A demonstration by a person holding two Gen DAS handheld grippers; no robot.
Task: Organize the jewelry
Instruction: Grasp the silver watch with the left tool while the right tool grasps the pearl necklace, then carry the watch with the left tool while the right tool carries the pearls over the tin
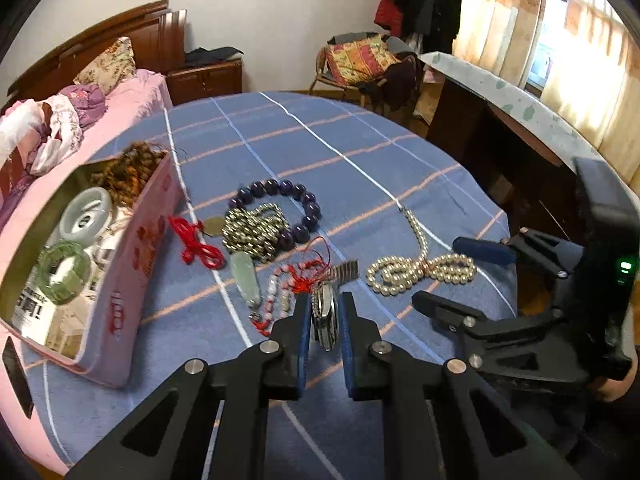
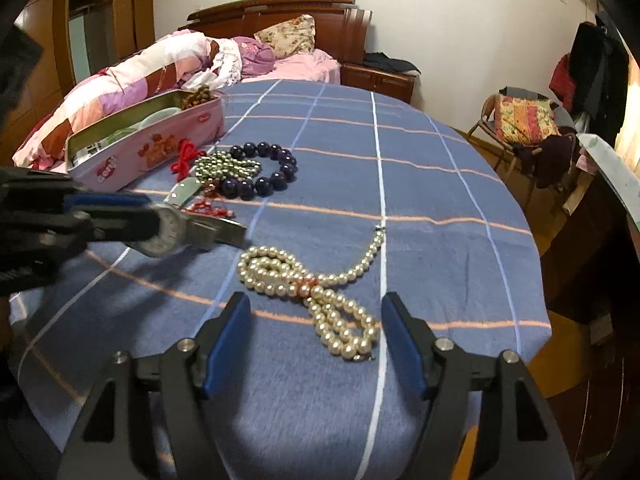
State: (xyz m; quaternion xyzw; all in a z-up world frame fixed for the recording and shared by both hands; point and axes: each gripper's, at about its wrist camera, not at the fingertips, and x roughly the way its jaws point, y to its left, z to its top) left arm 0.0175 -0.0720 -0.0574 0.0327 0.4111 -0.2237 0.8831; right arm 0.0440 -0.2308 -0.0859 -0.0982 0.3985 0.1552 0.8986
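My left gripper (image 1: 325, 300) is shut on a silver wristwatch (image 1: 326, 318) and holds it above the blue checked cloth; the right wrist view shows the watch (image 2: 168, 230) in that gripper. My right gripper (image 2: 316, 300) is open and empty, low over a pearl necklace (image 2: 320, 292), also seen in the left wrist view (image 1: 420, 270). A pink tin box (image 1: 120, 280) at the left holds jade bangles (image 1: 64, 272) and brown beads. On the cloth lie a purple bead bracelet (image 1: 308, 208), metallic beads (image 1: 252, 228), a jade pendant (image 1: 246, 280) and a red cord (image 1: 194, 244).
The round table (image 2: 440, 200) stands beside a pink bed (image 2: 288, 66). A chair with cushions (image 2: 524, 120) stands at the back right. A dark desk (image 1: 500, 132) lies close to the table's right edge.
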